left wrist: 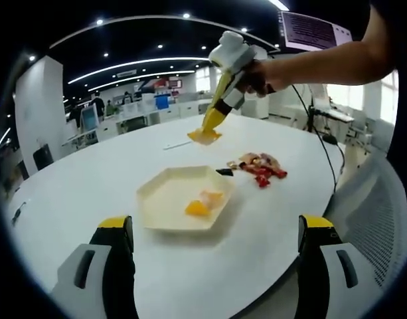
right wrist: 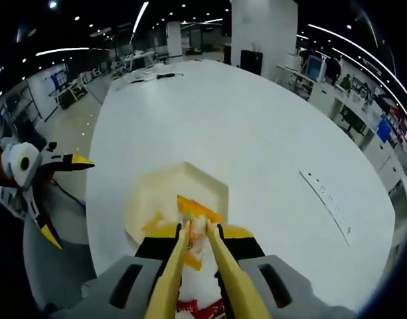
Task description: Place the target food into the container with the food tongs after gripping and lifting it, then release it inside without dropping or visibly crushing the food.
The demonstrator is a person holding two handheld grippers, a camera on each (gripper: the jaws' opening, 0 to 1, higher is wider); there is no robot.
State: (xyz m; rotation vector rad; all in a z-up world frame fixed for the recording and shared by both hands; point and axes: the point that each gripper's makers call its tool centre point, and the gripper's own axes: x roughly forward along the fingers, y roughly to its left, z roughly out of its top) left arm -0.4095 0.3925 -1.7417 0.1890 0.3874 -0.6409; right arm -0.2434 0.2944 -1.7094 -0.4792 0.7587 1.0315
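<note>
A white hexagonal tray (left wrist: 157, 193) (right wrist: 157, 193) lies on the round white table (left wrist: 90, 179), with orange and yellow food pieces (left wrist: 200, 205) in it. My right gripper (left wrist: 226, 100) (right wrist: 198, 232), held by a hand, is shut on yellow food tongs (left wrist: 216, 113) (right wrist: 223, 272). The tongs pinch a yellow food piece (left wrist: 204, 136) (right wrist: 198, 211) in the air, above the table just beyond the tray's far side. A pile of red and tan food (left wrist: 261, 167) (right wrist: 196, 307) sits right of the tray. My left gripper (left wrist: 215, 226) (right wrist: 65, 198) stands open and holds nothing, near the table's front edge.
A thin flat strip (left wrist: 176, 145) (right wrist: 326, 203) lies on the table past the tray. A small black item (left wrist: 223, 171) rests between tray and pile. A mesh chair back (left wrist: 379, 219) stands at the right, a cable (left wrist: 326, 149) runs across the table edge, and office desks fill the background.
</note>
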